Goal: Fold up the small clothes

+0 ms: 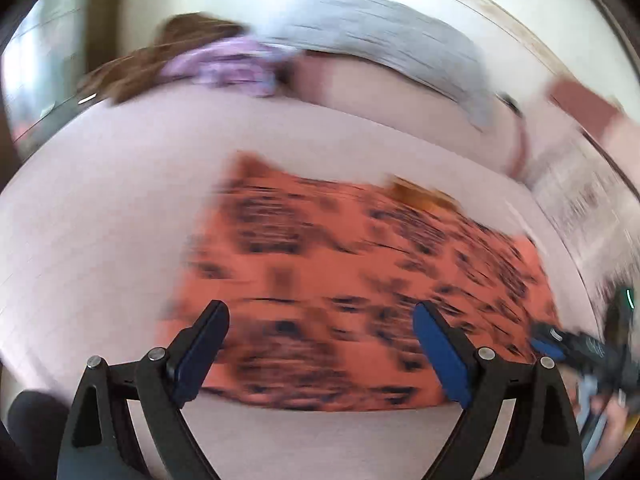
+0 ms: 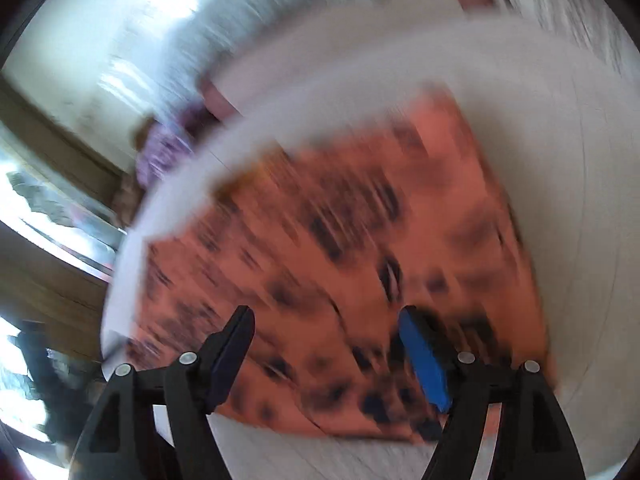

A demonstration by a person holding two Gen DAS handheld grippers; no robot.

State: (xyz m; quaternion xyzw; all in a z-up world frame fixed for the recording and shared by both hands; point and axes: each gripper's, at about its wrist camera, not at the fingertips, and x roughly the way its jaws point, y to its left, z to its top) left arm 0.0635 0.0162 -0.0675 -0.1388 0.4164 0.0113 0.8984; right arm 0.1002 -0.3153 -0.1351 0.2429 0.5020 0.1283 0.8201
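Observation:
An orange garment with a dark print (image 1: pixel 352 280) lies flat on the white table (image 1: pixel 100 208), folded into a rough rectangle. Both views are motion-blurred. My left gripper (image 1: pixel 320 316) hovers over the garment's near edge, open and empty. My right gripper (image 2: pixel 326 320) is also open and empty, above the same garment (image 2: pixel 340 248) near its front edge. The right gripper also shows at the right edge of the left wrist view (image 1: pixel 580 348).
A purple patterned garment (image 1: pixel 228 66) and a brown cloth (image 1: pixel 132 68) lie at the table's far left. A grey garment (image 1: pixel 384 36) lies at the far side. A reddish-brown item (image 1: pixel 580 108) is at the far right. The table edge (image 2: pixel 128 240) runs along the left.

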